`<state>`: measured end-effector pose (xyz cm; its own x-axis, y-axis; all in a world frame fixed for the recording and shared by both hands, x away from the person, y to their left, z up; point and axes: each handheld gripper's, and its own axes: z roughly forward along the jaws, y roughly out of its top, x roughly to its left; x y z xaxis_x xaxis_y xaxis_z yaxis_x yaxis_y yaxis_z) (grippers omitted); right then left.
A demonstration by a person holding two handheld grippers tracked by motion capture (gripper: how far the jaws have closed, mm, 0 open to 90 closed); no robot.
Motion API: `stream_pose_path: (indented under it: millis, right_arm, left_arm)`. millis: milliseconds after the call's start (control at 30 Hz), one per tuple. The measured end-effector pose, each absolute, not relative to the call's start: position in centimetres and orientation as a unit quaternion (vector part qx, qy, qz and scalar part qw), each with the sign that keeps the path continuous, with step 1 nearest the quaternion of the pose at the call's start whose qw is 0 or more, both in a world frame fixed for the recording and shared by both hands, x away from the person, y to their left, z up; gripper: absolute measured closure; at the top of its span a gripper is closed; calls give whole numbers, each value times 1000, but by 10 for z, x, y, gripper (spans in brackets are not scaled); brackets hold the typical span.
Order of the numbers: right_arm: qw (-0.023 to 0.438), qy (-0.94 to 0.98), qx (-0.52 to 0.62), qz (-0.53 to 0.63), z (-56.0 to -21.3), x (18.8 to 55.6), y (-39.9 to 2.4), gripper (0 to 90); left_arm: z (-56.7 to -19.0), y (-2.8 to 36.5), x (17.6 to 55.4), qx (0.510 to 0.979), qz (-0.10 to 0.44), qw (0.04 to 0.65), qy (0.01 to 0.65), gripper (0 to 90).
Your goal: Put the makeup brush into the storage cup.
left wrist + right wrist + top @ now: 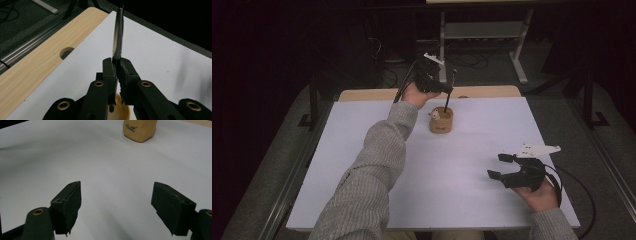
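Grey sleeve (367, 185) nearest camera, reaching across white counter (362, 150). Left hand-held gripper (447, 90) clamped on thin dark pen (117, 37), held upright above tan wooden cup (441, 120) at counter's far middle; pen's lower end at cup mouth. Right hand-held gripper (497, 166) rests near right edge, jaws wide, holding nothing. Risk: pen slightly tilted, may catch rim and tip light cup; narrow pinch may let smooth pen slip.
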<state>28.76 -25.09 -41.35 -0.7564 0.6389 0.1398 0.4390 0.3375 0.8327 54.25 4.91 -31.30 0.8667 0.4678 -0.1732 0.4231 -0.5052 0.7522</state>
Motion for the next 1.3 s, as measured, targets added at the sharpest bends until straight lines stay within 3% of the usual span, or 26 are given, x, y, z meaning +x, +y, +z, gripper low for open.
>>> stream_pose_path:
  millis: [1300]
  right_arm:
    - [104, 811, 330, 471, -414, 287, -252, 231]
  left_arm:
    - [-334, 47, 543, 874, 18, 403, 271, 837]
